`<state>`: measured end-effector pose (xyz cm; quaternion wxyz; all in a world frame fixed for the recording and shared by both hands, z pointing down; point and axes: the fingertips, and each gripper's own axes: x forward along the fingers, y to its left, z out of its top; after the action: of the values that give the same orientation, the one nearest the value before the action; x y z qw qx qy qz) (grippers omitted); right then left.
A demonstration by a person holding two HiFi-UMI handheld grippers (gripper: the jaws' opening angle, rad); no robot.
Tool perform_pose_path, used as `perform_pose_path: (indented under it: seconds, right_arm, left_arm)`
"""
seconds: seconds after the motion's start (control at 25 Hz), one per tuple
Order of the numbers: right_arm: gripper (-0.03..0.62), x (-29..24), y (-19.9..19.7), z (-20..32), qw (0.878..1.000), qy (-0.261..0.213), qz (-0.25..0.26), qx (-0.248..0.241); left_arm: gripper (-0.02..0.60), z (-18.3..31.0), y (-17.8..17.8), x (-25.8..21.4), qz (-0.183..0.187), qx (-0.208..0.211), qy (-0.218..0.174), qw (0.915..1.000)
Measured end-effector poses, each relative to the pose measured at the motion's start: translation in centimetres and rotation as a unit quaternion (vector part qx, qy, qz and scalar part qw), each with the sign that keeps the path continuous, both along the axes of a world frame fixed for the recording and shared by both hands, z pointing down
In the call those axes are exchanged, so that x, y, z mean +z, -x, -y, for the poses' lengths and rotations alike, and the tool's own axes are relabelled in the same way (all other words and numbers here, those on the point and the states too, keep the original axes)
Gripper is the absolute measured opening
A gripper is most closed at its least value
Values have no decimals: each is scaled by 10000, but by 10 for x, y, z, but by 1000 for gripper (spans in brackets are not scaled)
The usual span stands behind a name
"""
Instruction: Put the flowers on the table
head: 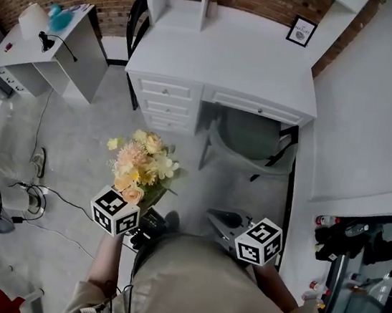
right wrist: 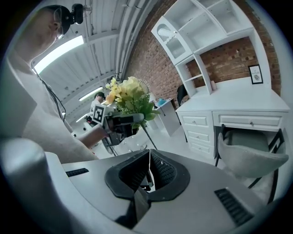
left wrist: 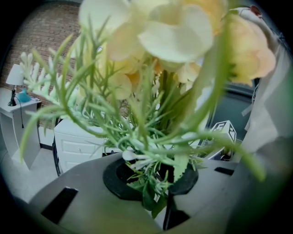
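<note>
- Flowers [head: 140, 166]: one bunch of cream, pale yellow and peach blooms above thin green fronds and toothed leaves.
- In the left gripper view the blooms crowd the lens and blur, so the number of blooms cannot be fixed. The head view shows perhaps six or seven.
- Position: the bunch is carried upright over the grey floor, in front of the white desk [head: 232, 56] and well apart from the desktop.
- Left gripper [head: 148, 214]: its jaws are clamped on the lower stems, which pass between the two black pads.
- Right gripper [right wrist: 149, 176]: its jaws are together, with nothing between them. It is level with the left gripper and apart from the bunch.
- Marker cubes: two, one on each gripper [head: 114, 211] [head: 258, 241].
- Desk: one, with three small drawers [head: 161, 105] stacked at its left and one wide drawer [head: 260, 109] over the knee space.
- Chair [head: 249, 141]: one, grey, pushed under the desk.
- Framed picture [head: 301, 31]: one, standing at the back right of the desktop.
- Side table [head: 58, 53]: one, white, left of the desk, carrying one lamp [head: 35, 21] and one teal item [head: 58, 17].
</note>
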<state>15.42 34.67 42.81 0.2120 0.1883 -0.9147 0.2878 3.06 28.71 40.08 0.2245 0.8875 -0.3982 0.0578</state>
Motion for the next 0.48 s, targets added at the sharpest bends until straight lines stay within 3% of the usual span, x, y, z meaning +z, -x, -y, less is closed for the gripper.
perform_pose_path:
  seconds: [0.32,0.48]
  right_arm:
    - [23,1,35,15,9999,-29,-169,1]
    - [23,5,55,18,9997,15,-216,-86]
  left_arm:
    - [84,16,37,6,-6,-25,-6,10000]
    - [84,20,56,10,170,-65,-39,9998]
